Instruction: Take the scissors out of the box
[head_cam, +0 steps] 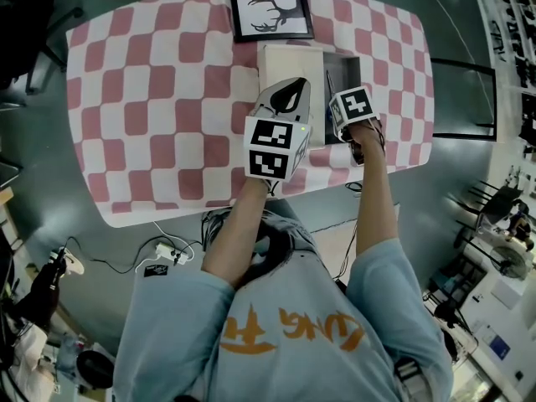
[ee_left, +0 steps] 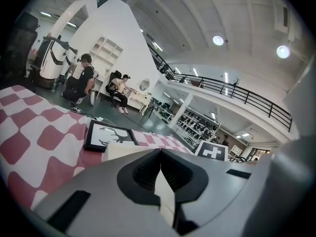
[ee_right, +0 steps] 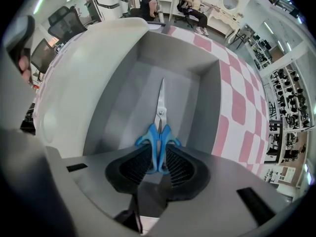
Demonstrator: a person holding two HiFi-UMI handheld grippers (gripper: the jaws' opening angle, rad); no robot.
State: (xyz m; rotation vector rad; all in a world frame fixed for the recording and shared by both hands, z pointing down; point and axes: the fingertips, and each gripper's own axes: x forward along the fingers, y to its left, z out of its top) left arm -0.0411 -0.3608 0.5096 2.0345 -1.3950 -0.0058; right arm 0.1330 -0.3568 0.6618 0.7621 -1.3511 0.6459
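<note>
The right tongs (ee_right: 159, 158) pinch the blue scissors (ee_right: 160, 125) inside the box (ee_right: 208, 100); the left tongs (ee_left: 160, 154) hold the lid (ee_left: 123, 150). With a weak pinch, the scissors could slip.

Landmark: the box (head_cam: 345, 67), which I see resting on the table (head_cam: 151, 107), in its right half. In the box lie the scissors (ee_right: 159, 127), blades toward the box's far end and handles at its near end. Against the box's left side lies its lid (head_cam: 289, 61). Behind the box, just beyond the lid, a framed picture (head_cam: 270, 14) lies flat. My right gripper (ee_right: 159, 157) stands over the box's near end, the handles pinched between its jaws. My left gripper (ee_left: 160, 154) hangs over the lid, left of the box.
</note>
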